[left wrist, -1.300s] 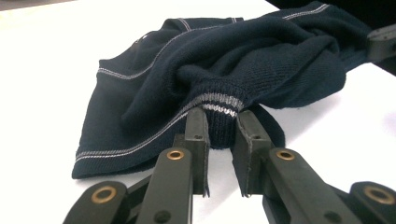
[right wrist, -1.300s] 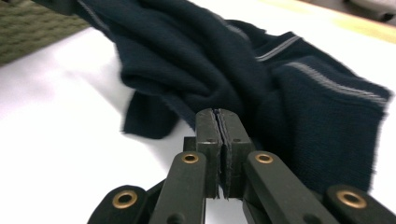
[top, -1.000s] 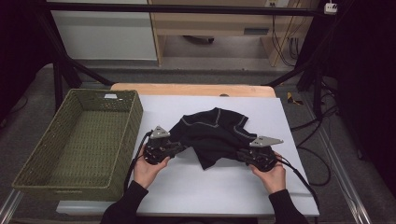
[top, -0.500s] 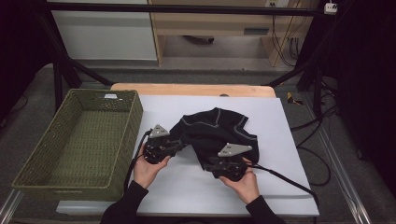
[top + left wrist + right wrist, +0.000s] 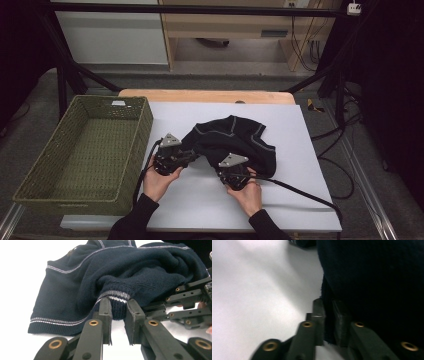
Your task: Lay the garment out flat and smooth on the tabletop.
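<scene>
On the white worktop (image 5: 300, 200), beside a green wicker basket (image 5: 85, 155), the navy sweater (image 5: 235, 140) lies crumpled, its striped cuff (image 5: 117, 301) pinched in the left tongs (image 5: 117, 315), while the right tongs (image 5: 328, 322), having just been closing, clamp its near edge.

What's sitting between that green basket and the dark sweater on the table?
In the high view, the left gripper and its hand sit between the wicker basket and the sweater; the rest is bare white tabletop.
</scene>
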A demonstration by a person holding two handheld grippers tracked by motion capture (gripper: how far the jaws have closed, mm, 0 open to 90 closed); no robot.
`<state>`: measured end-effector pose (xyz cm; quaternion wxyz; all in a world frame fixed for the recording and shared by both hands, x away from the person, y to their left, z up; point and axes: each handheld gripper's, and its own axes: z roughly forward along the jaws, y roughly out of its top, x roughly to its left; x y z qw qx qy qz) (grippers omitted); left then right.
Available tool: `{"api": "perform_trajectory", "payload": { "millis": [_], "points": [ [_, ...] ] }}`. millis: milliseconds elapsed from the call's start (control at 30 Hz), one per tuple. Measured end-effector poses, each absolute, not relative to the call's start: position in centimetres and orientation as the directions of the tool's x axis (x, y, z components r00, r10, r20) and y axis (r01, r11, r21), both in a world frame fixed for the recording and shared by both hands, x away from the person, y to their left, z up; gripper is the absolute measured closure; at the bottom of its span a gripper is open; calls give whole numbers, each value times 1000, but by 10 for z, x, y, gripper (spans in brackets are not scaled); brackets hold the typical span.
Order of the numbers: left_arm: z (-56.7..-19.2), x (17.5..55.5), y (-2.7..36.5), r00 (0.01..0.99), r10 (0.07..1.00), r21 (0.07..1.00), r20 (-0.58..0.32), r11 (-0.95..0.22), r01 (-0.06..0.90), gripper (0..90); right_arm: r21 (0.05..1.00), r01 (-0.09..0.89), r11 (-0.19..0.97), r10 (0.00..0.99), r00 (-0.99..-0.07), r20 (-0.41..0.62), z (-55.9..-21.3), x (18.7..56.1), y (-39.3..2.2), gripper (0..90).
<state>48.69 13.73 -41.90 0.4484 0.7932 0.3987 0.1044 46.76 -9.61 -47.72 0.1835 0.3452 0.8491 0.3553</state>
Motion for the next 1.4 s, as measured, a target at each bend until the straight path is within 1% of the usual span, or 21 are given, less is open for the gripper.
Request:
{"api": "perform_trajectory", "payload": {
  "millis": [67,200,267,367,433,500,567,667,700,733,767,833,933,967,1067,1200,1333,1400],
  "points": [
    [-417,486,139,660,726,800,-193,-273,534,762,740,448,502,703,-709,-48,-471,465,-97,850],
    [-411,487,145,657,728,813,-198,-252,525,761,808,417,416,619,-781,84,-440,451,-104,852],
    [-409,488,148,651,731,816,-204,-240,525,761,825,392,408,579,-809,99,-425,443,-104,853],
    [-410,489,150,646,738,811,-196,-250,530,756,825,366,430,494,-860,125,-414,429,-93,854],
    [-413,490,150,639,746,801,-186,-262,539,750,807,357,470,442,-887,135,-418,424,-80,853],
    [-418,492,151,632,757,790,-166,-283,545,747,778,367,510,428,-893,140,-428,424,-69,852],
    [-424,494,152,626,765,778,-149,-300,552,747,752,389,532,441,-886,146,-441,428,-63,848],
    [-433,499,155,614,773,761,-162,-298,576,741,730,395,558,457,-880,126,-458,433,-58,806],
    [-435,500,156,611,774,755,-168,-298,585,735,731,399,553,464,-877,128,-460,434,-57,763],
    [-436,499,156,610,774,754,-172,-295,587,724,749,396,532,469,-874,129,-459,435,-59,688],
    [-436,498,157,608,775,756,-171,-292,586,709,762,386,520,473,-873,120,-456,435,-60,649],
    [-434,494,157,608,776,763,-168,-288,578,638,794,366,486,496,-863,94,-447,437,-71,552],
    [-428,485,159,618,764,784,-184,-266,562,467,823,363,437,570,-820,59,-433,442,-101,512],
    [-427,482,159,621,760,785,-188,-263,561,420,829,368,420,601,-798,50,-430,443,-116,518],
    [-424,466,159,642,742,794,-192,-266,546,339,825,381,418,655,-755,18,-430,442,-144,516],
    [-433,448,149,662,727,780,-181,-303,547,296,799,426,424,687,-726,23,-444,439,-173,499],
    [-451,444,136,663,728,745,-174,-344,572,293,766,467,442,701,-712,30,-460,438,-183,483],
    [-462,446,130,663,723,718,-192,-357,598,305,752,474,458,698,-716,26,-465,440,-181,489]
  ]
}}
